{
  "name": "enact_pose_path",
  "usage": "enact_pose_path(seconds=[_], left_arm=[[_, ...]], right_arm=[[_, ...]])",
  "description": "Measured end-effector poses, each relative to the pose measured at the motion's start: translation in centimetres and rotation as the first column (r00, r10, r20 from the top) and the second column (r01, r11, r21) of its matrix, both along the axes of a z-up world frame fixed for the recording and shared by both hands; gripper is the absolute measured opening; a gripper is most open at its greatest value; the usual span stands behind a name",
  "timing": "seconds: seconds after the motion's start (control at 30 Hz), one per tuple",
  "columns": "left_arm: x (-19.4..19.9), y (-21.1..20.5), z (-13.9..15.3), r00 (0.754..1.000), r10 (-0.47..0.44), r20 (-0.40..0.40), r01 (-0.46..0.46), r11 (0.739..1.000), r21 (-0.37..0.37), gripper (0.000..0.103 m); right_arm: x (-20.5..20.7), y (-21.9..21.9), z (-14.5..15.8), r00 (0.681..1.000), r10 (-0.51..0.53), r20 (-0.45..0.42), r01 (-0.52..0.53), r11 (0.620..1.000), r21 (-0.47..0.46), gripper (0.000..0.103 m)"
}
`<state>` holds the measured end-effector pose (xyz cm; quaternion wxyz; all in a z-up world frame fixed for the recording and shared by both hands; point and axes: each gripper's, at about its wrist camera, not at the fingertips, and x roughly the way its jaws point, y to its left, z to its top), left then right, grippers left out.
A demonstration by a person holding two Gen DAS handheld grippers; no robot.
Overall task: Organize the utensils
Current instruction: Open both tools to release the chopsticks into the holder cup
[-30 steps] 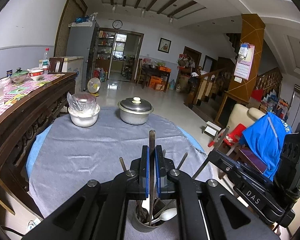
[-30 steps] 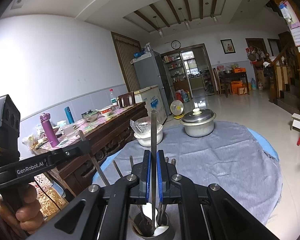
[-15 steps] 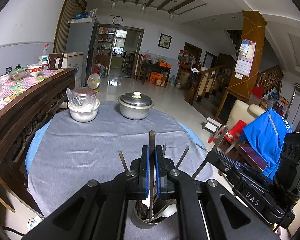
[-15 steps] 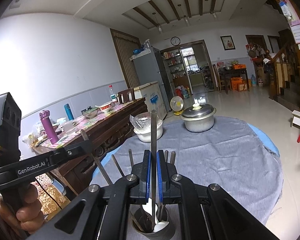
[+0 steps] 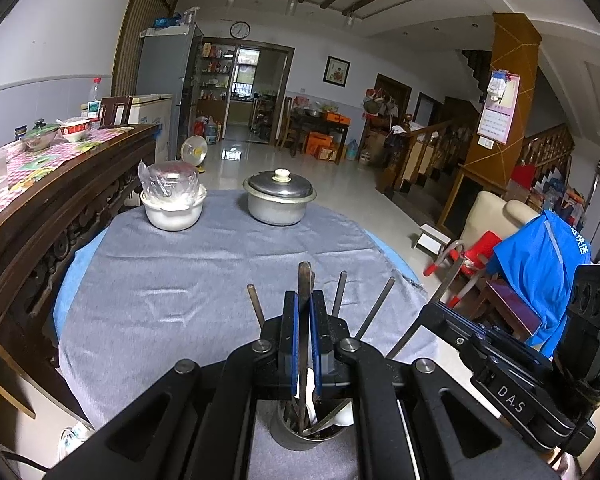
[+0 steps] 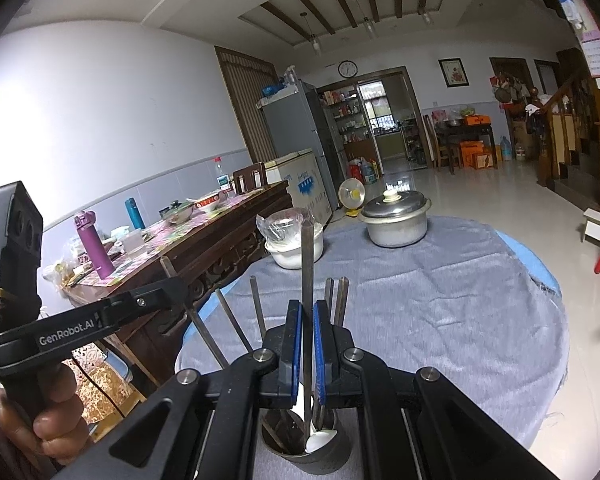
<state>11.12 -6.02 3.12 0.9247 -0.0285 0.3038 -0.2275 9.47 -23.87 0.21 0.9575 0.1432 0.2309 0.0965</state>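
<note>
Each claw, left (image 5: 305, 336) and right (image 6: 308, 344), pinched one thin, stiff, likely slippery chopstick (image 6: 307, 264) mid-shaft above the cup (image 6: 308, 454).

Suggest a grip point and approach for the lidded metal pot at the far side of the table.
Probably the white knob on the lidded metal pot: come straight down from above and pinch it. It stands proud at the lid's centre and looks narrow enough for the jaws, whereas the pot body looks too wide to span.
</note>
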Motion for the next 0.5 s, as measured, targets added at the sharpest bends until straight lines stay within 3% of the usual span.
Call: enact_pose_path(seconds=[0.5], left_arm=[[0.8, 0.1, -1.4, 0.999, 0.019, -0.039, -0.018, 0.999, 0.030, 0.005]], right_arm=[[0.7, 0.6, -1.3, 0.999, 0.008, -0.047, -0.008, 1.000, -0.005, 0.007]])
